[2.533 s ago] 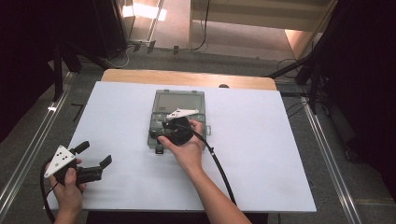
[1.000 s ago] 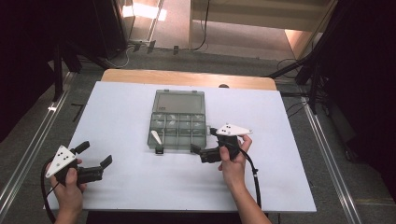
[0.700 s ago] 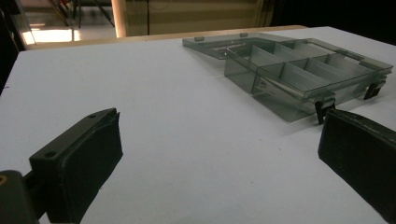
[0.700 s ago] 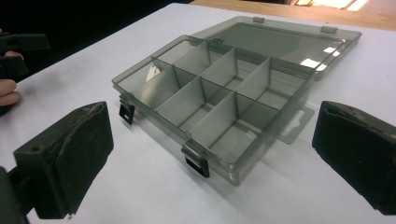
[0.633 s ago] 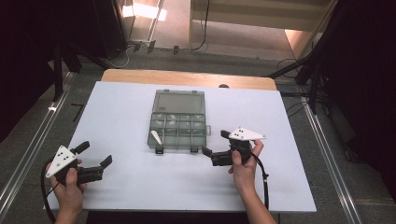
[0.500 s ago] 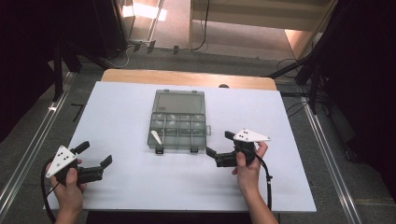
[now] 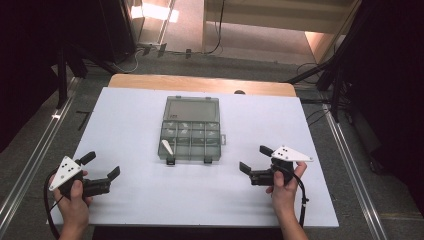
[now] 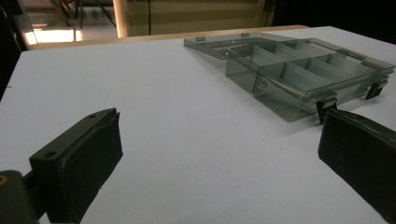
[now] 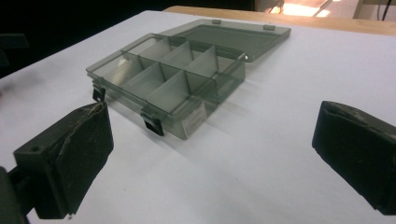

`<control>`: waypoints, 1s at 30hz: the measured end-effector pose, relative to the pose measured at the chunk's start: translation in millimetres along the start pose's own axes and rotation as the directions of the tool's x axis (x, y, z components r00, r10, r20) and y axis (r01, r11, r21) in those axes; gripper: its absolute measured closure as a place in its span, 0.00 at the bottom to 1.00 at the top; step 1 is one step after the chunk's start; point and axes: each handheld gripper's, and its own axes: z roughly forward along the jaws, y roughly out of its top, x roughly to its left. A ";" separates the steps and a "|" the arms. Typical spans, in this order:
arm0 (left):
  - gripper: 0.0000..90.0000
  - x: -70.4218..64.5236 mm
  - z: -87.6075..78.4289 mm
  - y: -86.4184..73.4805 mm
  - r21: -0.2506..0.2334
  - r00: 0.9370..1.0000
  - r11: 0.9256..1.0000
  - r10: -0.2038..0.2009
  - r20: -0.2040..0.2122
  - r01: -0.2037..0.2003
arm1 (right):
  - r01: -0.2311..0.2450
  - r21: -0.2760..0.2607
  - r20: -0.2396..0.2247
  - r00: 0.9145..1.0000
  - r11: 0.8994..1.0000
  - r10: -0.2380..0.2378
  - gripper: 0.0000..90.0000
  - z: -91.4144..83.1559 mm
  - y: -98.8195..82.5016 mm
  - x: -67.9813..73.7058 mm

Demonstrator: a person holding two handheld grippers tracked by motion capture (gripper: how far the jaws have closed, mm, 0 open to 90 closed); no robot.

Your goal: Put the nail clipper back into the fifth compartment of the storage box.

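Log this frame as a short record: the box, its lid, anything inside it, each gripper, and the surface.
box: grey see-through compartment box, mid-table, nearer the far edge
lid: open, lying flat on the far side
contents: one small white piece in a near-left compartment; other compartments look empty
latches: two dark clips on the near wall
left gripper: open, holding nothing, near-left of the box, apart from it
right gripper: open, holding nothing, near-right of the box, apart from it
surface: white table sheet
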 end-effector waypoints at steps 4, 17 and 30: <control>0.00 -0.1 0.1 0.0 0.000 1.000 1.000 0.001 0.000 -0.001 | -0.009 -0.008 0.021 1.000 1.000 0.009 0.00 -13.4 -7.5 -9.3; 0.00 -0.1 -0.3 -0.1 -0.002 1.000 1.000 -0.001 -0.002 0.001 | -0.037 -0.040 0.088 0.995 0.998 0.041 0.00 -48.1 -25.8 -35.6; 0.00 0.0 -0.4 0.1 -0.004 1.000 1.000 -0.002 0.000 0.002 | -0.055 -0.063 0.117 0.991 0.996 0.062 0.00 -71.5 -45.7 -56.4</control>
